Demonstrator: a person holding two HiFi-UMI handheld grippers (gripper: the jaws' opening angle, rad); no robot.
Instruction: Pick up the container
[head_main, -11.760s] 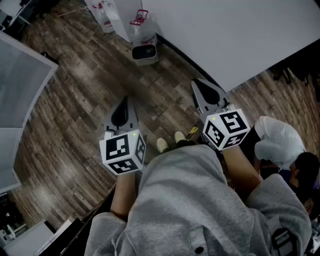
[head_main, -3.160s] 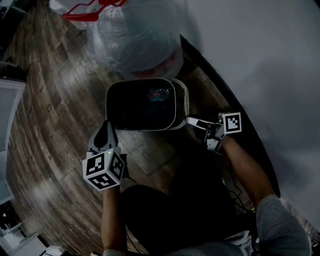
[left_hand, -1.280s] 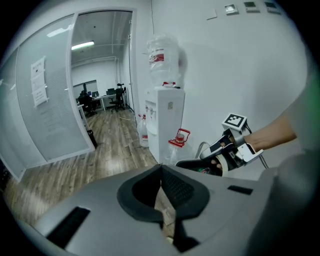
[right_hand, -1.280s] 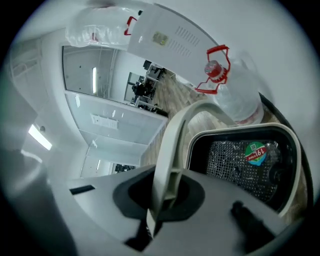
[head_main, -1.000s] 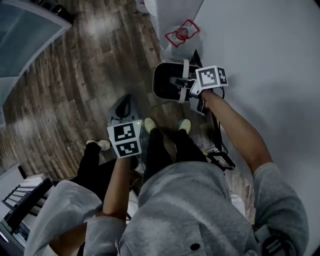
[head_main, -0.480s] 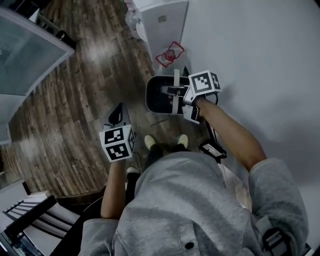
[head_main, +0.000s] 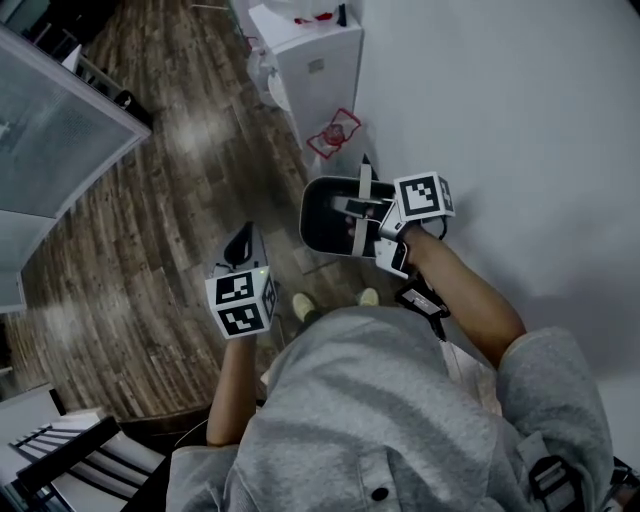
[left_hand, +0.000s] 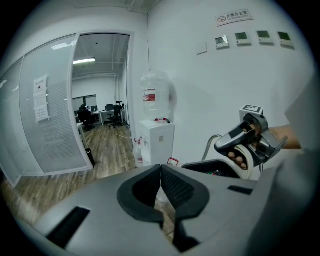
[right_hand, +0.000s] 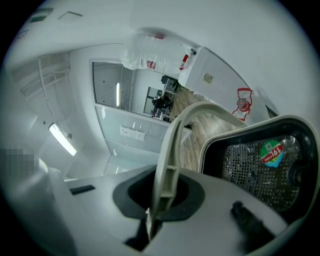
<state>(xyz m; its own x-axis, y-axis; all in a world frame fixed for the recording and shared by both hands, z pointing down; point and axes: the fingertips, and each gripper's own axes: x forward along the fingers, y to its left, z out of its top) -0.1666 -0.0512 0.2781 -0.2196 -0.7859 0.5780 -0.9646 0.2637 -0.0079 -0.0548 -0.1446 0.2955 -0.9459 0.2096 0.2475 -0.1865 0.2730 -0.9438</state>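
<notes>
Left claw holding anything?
No, the left claw is shut, its jaws meeting with nothing between them.

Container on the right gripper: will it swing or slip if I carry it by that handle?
Probably swings: the container hangs from one thin hoop handle pinched by the right gripper. Likely light: it looks nearly empty. The smooth handle could slide between the jaws.

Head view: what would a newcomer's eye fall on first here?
The dark container hangs by its pale handle from the shut right tool, beside the white wall. The left tool is shut and empty over the wood floor; a white water dispenser stands beyond.
</notes>
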